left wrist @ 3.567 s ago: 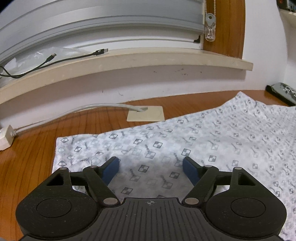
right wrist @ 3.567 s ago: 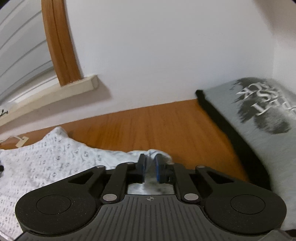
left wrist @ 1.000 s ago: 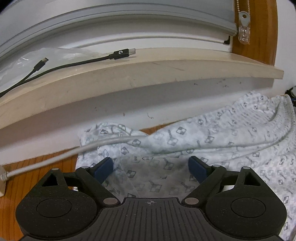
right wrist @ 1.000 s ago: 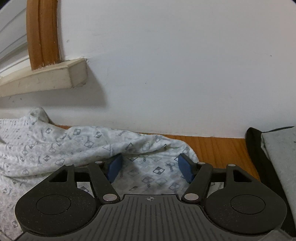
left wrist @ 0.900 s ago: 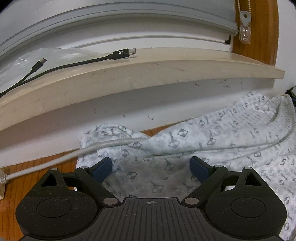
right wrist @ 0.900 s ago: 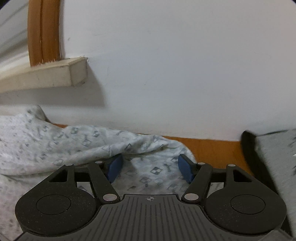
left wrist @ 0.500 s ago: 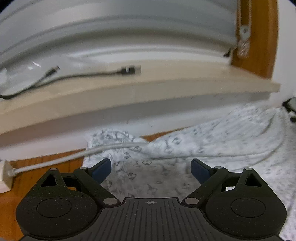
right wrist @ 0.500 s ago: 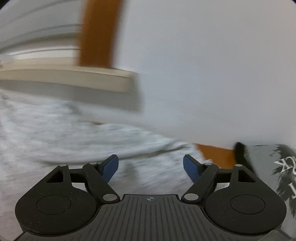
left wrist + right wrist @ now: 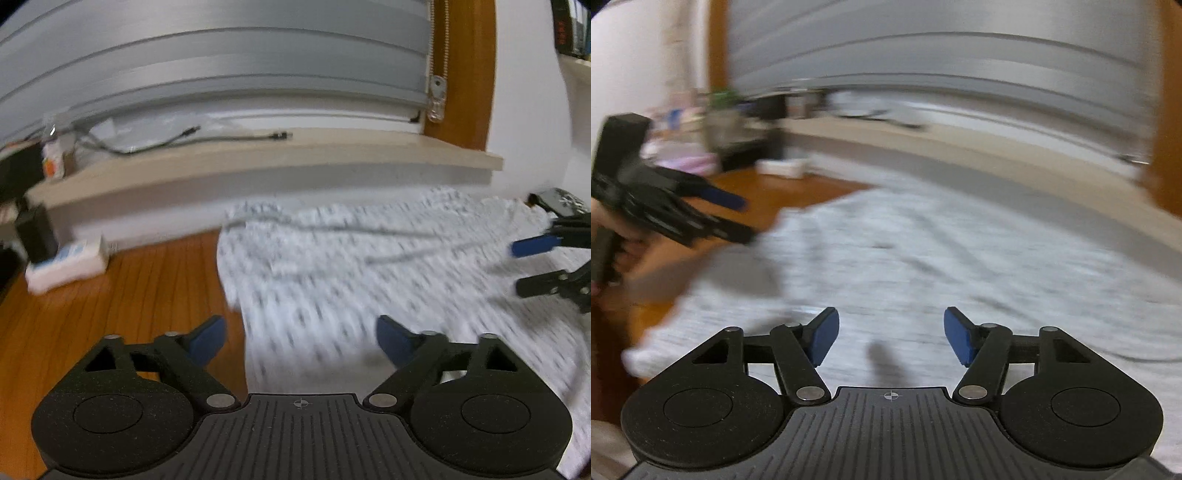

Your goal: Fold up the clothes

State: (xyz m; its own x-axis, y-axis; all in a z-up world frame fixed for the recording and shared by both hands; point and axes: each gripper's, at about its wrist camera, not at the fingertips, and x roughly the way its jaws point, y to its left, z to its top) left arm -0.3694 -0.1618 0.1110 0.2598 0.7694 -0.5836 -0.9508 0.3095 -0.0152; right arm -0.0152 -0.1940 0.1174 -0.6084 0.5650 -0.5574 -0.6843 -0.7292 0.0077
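A white garment with a small grey check print lies spread on the wooden table, its far edge bunched against the wall under the window sill. My left gripper hovers open over the garment's left edge, holding nothing. My right gripper is open too, above the cloth, with empty fingers. In the left wrist view the right gripper shows at the far right. The right wrist view has the left gripper at the left, held by a hand. Both views are blurred by motion.
A grey cable crosses the garment's far part. A white power adapter sits on the table at the left. The window sill carries cables and small items. A dark folded garment lies at the far right.
Both grippers have pulled back from the wall, and the right one has swung left. The right gripper, shut on the cloth 3.6 s ago, is now open. The garment lies further up the table.
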